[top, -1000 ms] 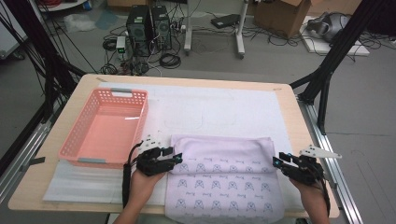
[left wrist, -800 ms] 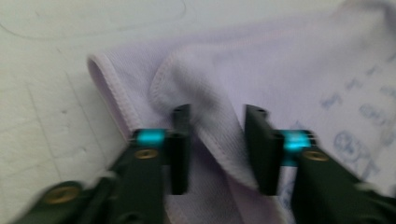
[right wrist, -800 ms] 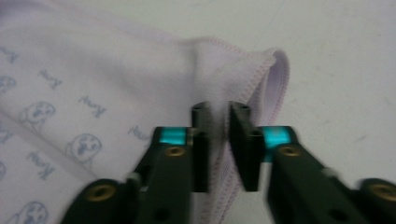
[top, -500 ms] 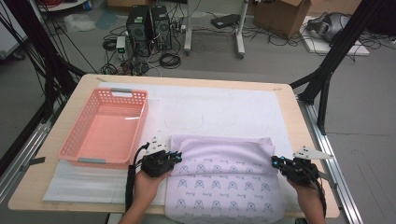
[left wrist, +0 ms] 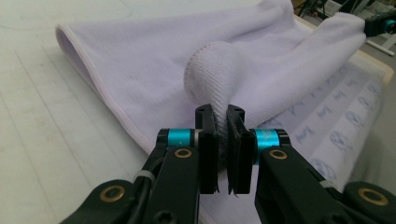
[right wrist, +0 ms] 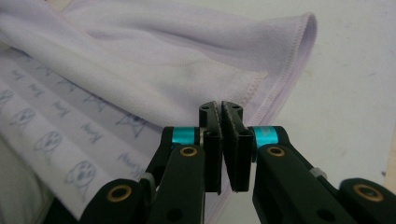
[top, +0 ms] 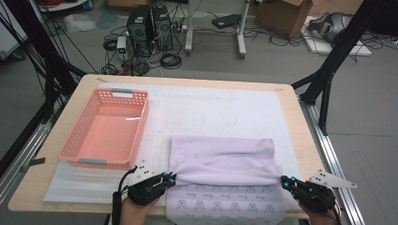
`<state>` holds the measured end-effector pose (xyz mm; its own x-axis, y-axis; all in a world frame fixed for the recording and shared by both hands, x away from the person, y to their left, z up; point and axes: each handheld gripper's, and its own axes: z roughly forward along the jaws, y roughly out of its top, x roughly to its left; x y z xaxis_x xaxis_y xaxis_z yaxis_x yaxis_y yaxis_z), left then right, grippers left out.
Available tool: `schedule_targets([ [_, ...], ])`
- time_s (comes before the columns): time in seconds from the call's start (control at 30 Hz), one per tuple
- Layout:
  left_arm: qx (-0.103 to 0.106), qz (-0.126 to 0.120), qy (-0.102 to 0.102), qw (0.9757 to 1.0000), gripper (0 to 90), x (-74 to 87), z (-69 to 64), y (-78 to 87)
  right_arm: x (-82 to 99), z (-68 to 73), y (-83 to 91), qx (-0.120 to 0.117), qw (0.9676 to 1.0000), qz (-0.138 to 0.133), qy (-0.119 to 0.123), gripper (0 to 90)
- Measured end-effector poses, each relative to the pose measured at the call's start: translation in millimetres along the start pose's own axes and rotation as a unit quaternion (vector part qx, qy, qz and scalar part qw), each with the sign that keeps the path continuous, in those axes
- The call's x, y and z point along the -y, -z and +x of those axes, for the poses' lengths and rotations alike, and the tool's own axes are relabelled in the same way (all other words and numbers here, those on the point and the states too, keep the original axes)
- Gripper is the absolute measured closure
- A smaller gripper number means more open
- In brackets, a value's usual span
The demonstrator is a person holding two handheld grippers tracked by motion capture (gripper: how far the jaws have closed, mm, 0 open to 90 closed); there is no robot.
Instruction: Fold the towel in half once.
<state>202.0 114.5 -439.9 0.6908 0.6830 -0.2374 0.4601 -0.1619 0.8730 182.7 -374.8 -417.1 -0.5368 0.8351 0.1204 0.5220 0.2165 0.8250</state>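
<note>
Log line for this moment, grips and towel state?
left hand-held gripper: shut on towel corner | right hand-held gripper: shut on towel edge | towel: far half folded toward person, printed side showing near | basket: empty

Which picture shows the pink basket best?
The high view. There the pink basket sits whole on the table, left of the purple towel, and you can look down inside it. The two gripper views look close at the towel instead.
</note>
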Motion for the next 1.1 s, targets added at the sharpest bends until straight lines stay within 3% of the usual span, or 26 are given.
schedule_targets([
  [0.3, 0.021, 0.012, -0.004, 0.9997, 84.4, 18.9, -16.7, 19.8, 21.5, 18.4, 24.5, 0.006, 0.9999, 0.005, -0.007, 87.3],
  [0.53, 0.034, 0.017, -0.008, 0.9992, 82.9, 26.5, -23.4, 28.5, 36.3, 30.9, 36.6, 0.002, 0.9996, 0.026, -0.01, 86.9],
  [0.57, 0.032, 0.012, -0.008, 0.9994, 78.4, 25.7, -22.8, 28.5, 36.9, 31.4, 36.8, -0.001, 0.9995, 0.032, -0.008, 83.7],
  [0.63, 0.03, -0.006, 0.0, 0.9995, 57.3, 21.3, -19.4, 28.6, 35.3, 30.7, 37.9, 0.013, 0.9997, 0.02, -0.011, 70.1],
  [0.73, 0.026, -0.037, 0.005, 0.999, 51.7, 11.5, -10.4, 29.2, 26.3, 23.9, 41.6, 0.023, 0.9993, -0.021, -0.018, 68.7],
  [0.8, 0.024, -0.05, 0.014, 0.9984, 51.8, 5.3, -1.5, 26.4, 19.6, 19.2, 38.5, 0.03, 0.999, -0.032, -0.012, 70.5],
  [1.03, 0.023, -0.05, 0.031, 0.998, 48.0, -10.0, 20.6, 2.5, 4.8, 5.5, -0.3, 0.034, 0.9994, -0.002, 0.013, 75.0],
  [1.1, 0.022, -0.047, 0.032, 0.9981, 47.8, -13.8, 25.4, -5.0, -2.1, 1.0, -11.1, 0.024, 0.9996, 0.004, 0.017, 83.7],
])
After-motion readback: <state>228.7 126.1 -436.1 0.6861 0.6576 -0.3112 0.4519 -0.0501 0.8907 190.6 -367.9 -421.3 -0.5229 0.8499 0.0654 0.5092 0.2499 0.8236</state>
